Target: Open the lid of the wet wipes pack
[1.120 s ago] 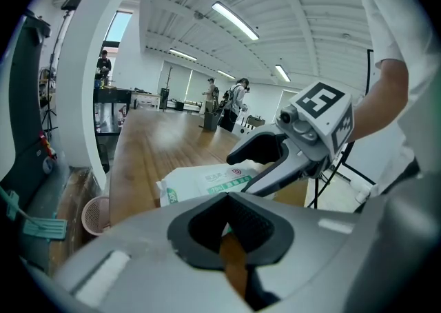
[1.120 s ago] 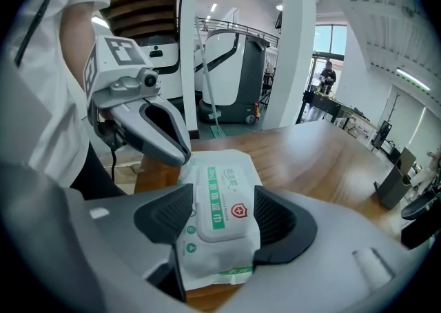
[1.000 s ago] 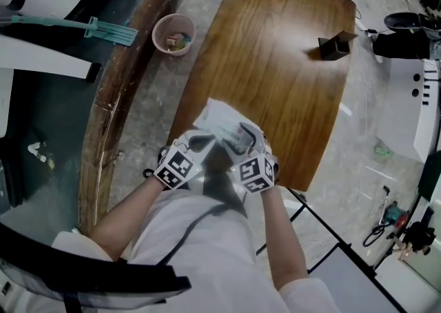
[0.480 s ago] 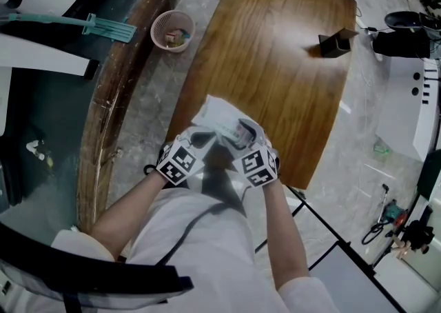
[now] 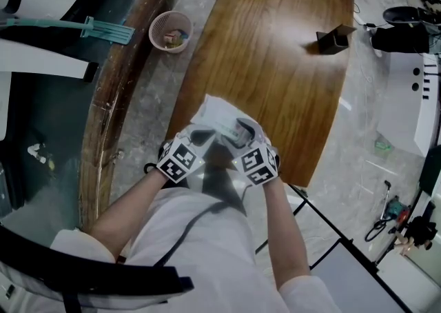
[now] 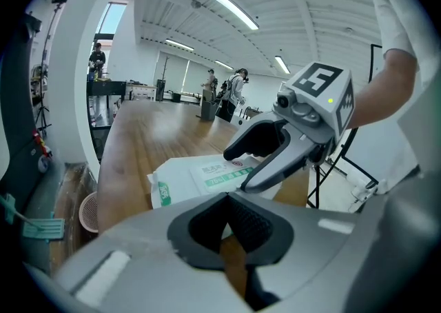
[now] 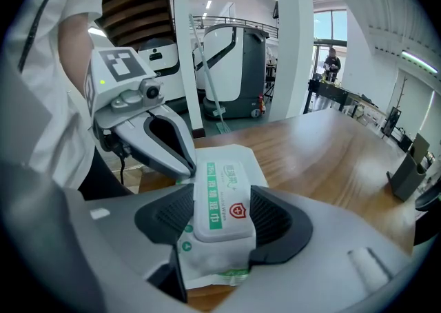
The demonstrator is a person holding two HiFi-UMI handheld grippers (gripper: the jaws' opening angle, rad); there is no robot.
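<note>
The wet wipes pack [image 5: 218,117] is white with green print and is held just over the near edge of the wooden table [image 5: 275,49]. My right gripper [image 7: 220,211] is shut across the pack's hard white lid [image 7: 222,198], one pad on each side; the lid lies flat and closed. My left gripper [image 6: 231,225] is shut on the pack's soft edge [image 6: 200,177]. In the head view the left gripper [image 5: 203,139] and right gripper [image 5: 241,136] meet side by side at the pack. The pack's underside is hidden.
A small black box [image 5: 333,39] stands at the table's far right. A pink basket [image 5: 170,31] sits on the floor left of the table, beside a long wooden beam [image 5: 110,98]. Black frame bars [image 5: 324,229] run near the table's right corner.
Hardly anything differs: both grippers stay shut on the pack at the same spot; only the head view has shifted slightly.
</note>
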